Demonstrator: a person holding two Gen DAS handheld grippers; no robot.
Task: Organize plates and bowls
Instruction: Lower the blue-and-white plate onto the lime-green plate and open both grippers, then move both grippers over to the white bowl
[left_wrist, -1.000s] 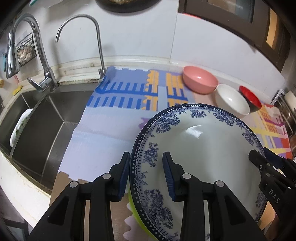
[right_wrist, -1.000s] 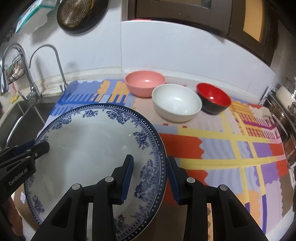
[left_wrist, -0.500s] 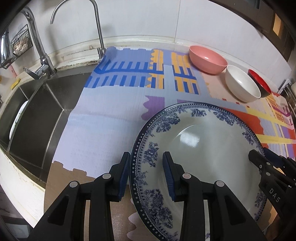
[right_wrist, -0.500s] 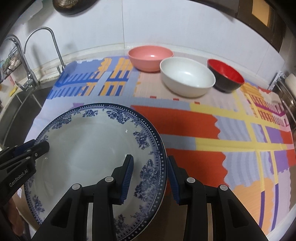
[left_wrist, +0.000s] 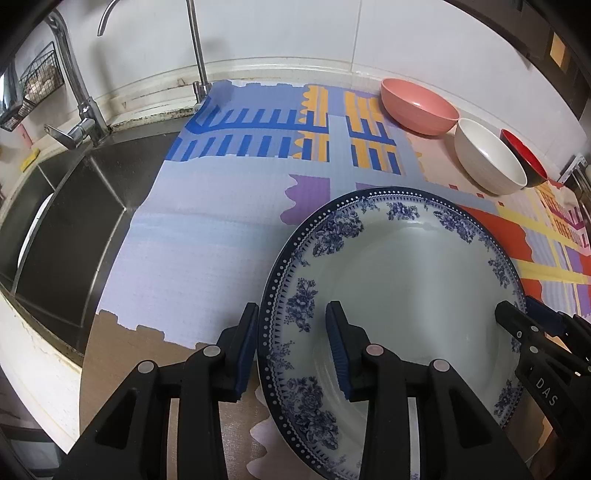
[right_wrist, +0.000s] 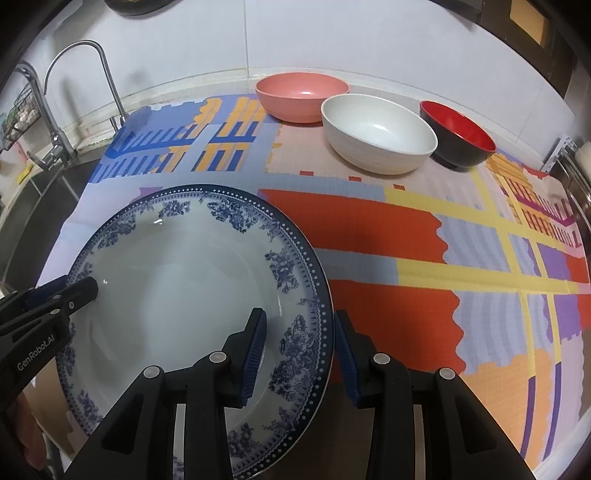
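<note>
Left tongs (left_wrist: 291, 347) and right tongs (right_wrist: 299, 350) each straddle an opposite rim of the blue-patterned plate (left_wrist: 399, 280), gripping it over the tabletop mat (right_wrist: 369, 229). Open mat beyond; pink bowl (right_wrist: 302, 96), white bowl (right_wrist: 376, 133), red bowl (right_wrist: 458, 133) line the far edge.

I can't see the blue-patterned plate (left_wrist: 406, 280)'s near rim, cut off below my view, nor most of the red bowl (left_wrist: 526, 157) behind the white bowl (left_wrist: 487, 162).

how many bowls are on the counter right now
3, in a row at the back of the mat by the wall: the pink bowl nearest the sink, the white bowl in the middle, the red and black bowl farthest. More may lie off-frame.
</note>
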